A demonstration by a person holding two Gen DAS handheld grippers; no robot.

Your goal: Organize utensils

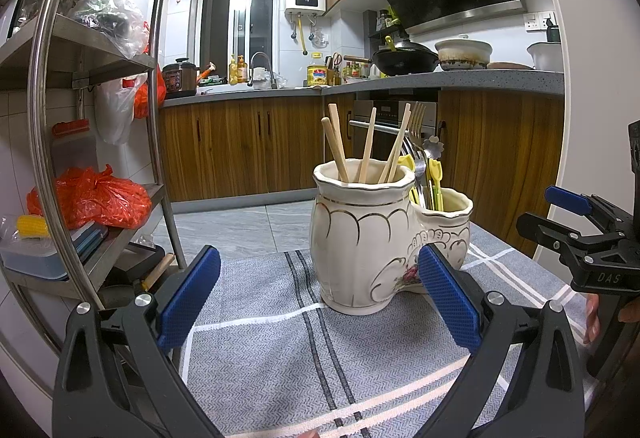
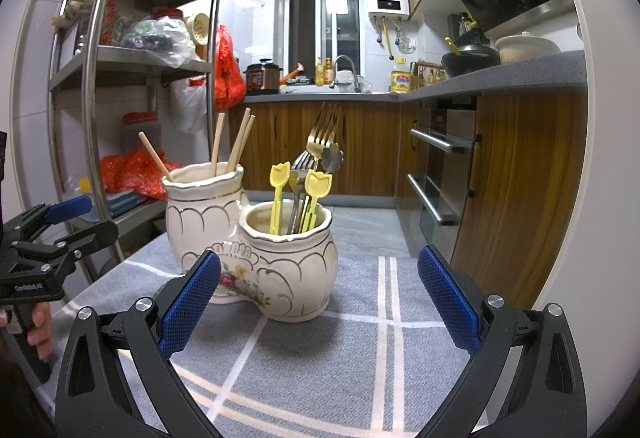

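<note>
Standing upright on the grey woven tablecloth with white and dark stripes [image 1: 280, 318] is a cream ceramic double-pot utensil holder with gilt scallop lines and a painted flower spray [image 1: 360, 238], seen from both wrist cameras. Its taller pot [image 2: 200, 205] holds four pale wooden chopsticks [image 1: 370, 145], which lean apart from one another and rise well above the rim. The shorter pot [image 2: 292, 258], joined to the taller one at the side, holds gold-toned and silver metal forks [image 2: 322, 133], a flower-shaped metal spoon head [image 2: 332, 157] and yellow plastic tulip-topped picks [image 2: 318, 183], all standing handle-down (the lower ends are hidden inside the pot).

The left gripper [image 1: 318, 296] hangs low over the cloth in front of the taller pot, its blue textured pads [image 1: 188, 298] spread wide with nothing between them; the holder sits just beyond the fingertips, not touched. The right gripper [image 2: 318, 298] sits likewise before the shorter pot, its pads [image 2: 448, 302] spread wide and empty. Each gripper shows at the edge of the other's view, held by a hand [image 2: 38, 326].

Behind stand wood-fronted kitchen cabinets [image 1: 240, 145], a grey countertop [image 1: 440, 79] and a steel shelving rack [image 2: 132, 57] with red plastic bags [image 1: 96, 197]
</note>
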